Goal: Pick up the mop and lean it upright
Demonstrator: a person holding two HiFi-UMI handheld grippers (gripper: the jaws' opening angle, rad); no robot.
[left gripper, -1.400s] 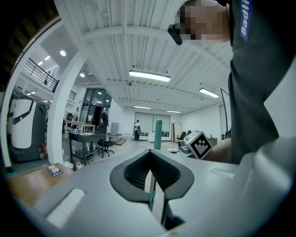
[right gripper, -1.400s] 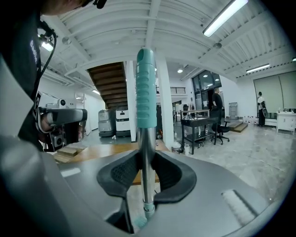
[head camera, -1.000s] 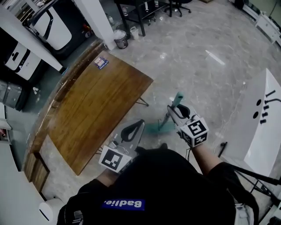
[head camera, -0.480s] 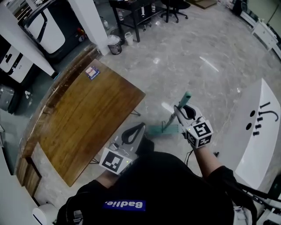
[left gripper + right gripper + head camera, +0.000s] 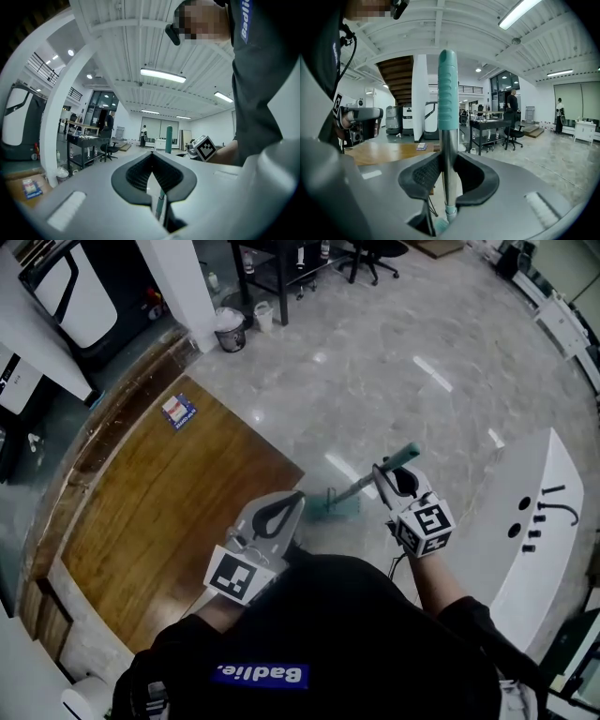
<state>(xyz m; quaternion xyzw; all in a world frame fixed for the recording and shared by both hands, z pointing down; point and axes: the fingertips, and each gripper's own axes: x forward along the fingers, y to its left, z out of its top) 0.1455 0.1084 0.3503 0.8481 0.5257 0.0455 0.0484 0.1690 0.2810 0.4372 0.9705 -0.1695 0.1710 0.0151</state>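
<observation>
The mop has a teal grip (image 5: 405,456), a metal pole (image 5: 448,164) and a flat teal head (image 5: 339,505) low over the floor. It stands nearly upright, and its teal grip (image 5: 447,89) rises above the jaws in the right gripper view. My right gripper (image 5: 379,476) (image 5: 443,158) is shut on the pole just below that grip. My left gripper (image 5: 297,496) (image 5: 152,154) is to the left of the mop with its jaw tips together and nothing between them. The mop's grip (image 5: 168,139) shows beyond it. Whether the head touches the floor is unclear.
A wooden table (image 5: 169,512) with a small card (image 5: 178,411) lies at the left. A white table (image 5: 525,549) is at the right. A white pillar (image 5: 178,287), a bin (image 5: 228,331) and a black desk with a chair (image 5: 281,263) stand further off.
Both grippers have travelled across the floor with the person, the right one carrying the mop. The wooden table has slid down and left in the head view. Neither jaw pair changed.
</observation>
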